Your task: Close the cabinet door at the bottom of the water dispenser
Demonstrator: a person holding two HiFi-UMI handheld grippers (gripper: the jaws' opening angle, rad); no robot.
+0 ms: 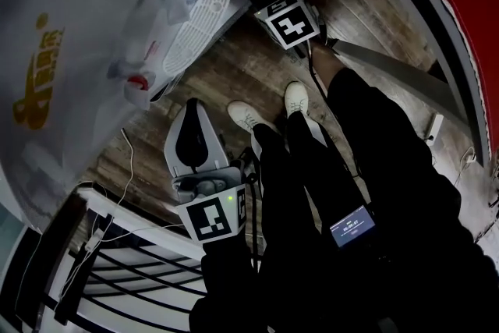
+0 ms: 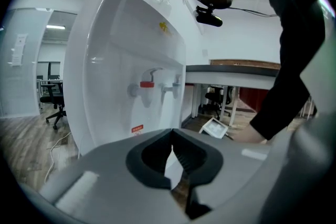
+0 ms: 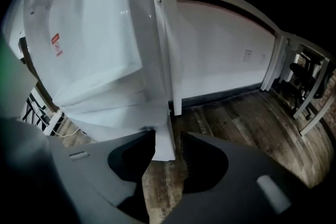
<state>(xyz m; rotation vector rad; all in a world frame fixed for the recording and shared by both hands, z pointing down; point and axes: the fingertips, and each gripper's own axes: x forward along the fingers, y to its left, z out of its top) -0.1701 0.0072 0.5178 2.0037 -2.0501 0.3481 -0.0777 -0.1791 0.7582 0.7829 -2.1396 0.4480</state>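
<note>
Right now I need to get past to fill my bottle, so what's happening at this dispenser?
A person stands beside the white water dispenser with a claw in each hand. The right claw is down at its base, jaws apart around the lower edge of the cabinet door, which looks ajar; it isn't gripping it. The left claw is shut and empty, facing the taps.

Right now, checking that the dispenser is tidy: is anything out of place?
Yes. The cabinet door at the water dispenser's bottom stands ajar, its free edge jutting out between the right gripper's open jaws.
</note>
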